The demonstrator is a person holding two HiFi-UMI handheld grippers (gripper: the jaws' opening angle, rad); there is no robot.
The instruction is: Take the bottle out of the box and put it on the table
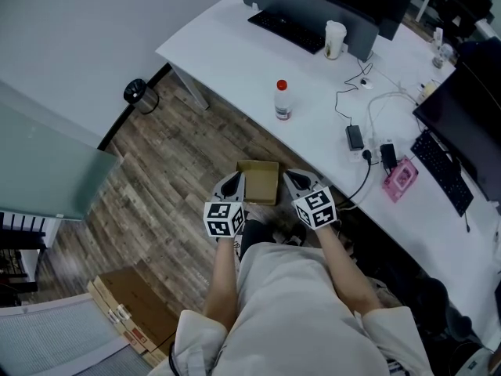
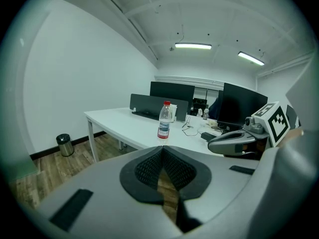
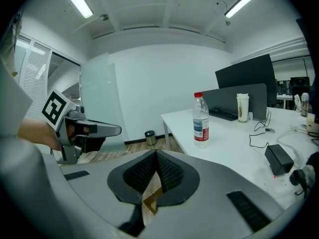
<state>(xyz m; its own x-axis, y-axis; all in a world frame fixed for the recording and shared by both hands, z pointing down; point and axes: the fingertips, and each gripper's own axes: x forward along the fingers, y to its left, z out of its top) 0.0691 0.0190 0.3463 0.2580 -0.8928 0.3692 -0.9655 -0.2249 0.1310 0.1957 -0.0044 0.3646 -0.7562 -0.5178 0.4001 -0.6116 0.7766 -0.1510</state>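
A clear bottle [image 1: 282,100] with a red cap and red-white label stands upright on the white table [image 1: 227,49]; it also shows as the bottle [image 2: 164,120] and bottle [image 3: 201,118] in the gripper views. An open brown cardboard box [image 1: 259,181] sits on the wood floor by the table's edge, and I see nothing in it. My left gripper [image 1: 233,183] and right gripper [image 1: 296,180] hang over the box's two sides. The left gripper [image 2: 162,156] has its pads together with nothing held. The right gripper [image 3: 156,158] is shut too; a sliver of the box [image 3: 149,199] shows below its pads.
On the table are a monitor [image 1: 313,2], a keyboard [image 1: 286,30], a pale cup [image 1: 334,39], cables with a black adapter [image 1: 355,137] and a pink object [image 1: 400,177]. A small bin [image 1: 136,92] and flat cartons [image 1: 129,308] are on the floor.
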